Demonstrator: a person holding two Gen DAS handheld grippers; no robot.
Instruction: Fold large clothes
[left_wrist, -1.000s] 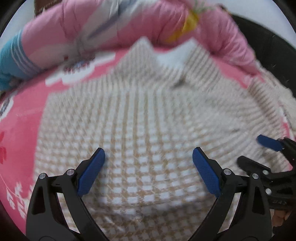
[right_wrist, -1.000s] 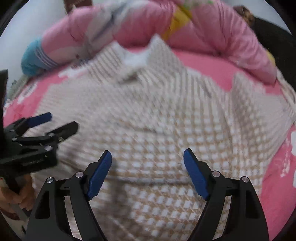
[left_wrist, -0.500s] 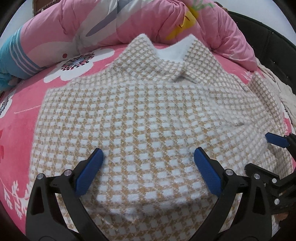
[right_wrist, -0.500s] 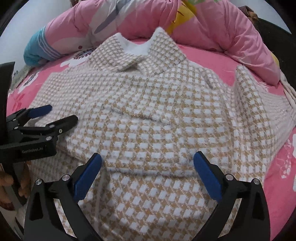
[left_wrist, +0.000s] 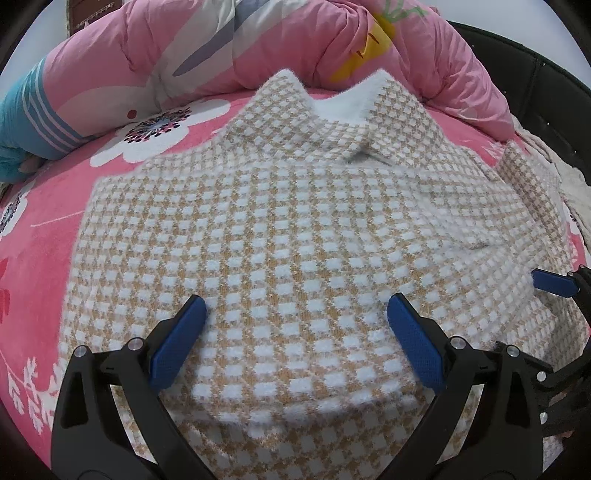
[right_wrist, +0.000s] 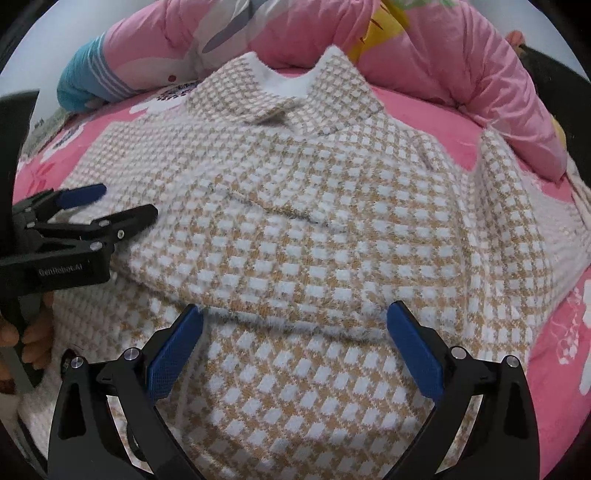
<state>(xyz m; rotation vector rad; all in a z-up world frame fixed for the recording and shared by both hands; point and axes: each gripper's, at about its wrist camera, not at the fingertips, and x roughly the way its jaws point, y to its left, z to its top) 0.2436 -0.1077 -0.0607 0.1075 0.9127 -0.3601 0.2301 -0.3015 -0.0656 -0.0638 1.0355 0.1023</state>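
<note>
A tan-and-white checked knit sweater (left_wrist: 295, 240) (right_wrist: 332, 221) lies collar-away on the pink bed, its lower part folded up over the body. The folded-over hem edge (right_wrist: 288, 317) runs across between the right fingers. My left gripper (left_wrist: 295, 306) hovers open over the sweater's left half with nothing pinched; it also shows in the right wrist view as the left gripper (right_wrist: 118, 203), jaws apart. My right gripper (right_wrist: 295, 312) stands wide open just above the hem edge, pads clear of the cloth. From the left wrist view, the right gripper (left_wrist: 532, 317) sits at the sweater's right edge.
A rolled pink quilt (left_wrist: 424, 62) with a blue striped end (left_wrist: 29, 122) lines the far side. The pink floral bedsheet (left_wrist: 37, 240) surrounds the sweater. A dark padded frame (left_wrist: 535, 92) stands at the right. A hand (right_wrist: 22, 332) holds the left gripper's handle.
The right gripper's jaws have spread wider and hold nothing. The sweater has settled flat and the motion blur is gone. The left gripper has stayed open in place.
</note>
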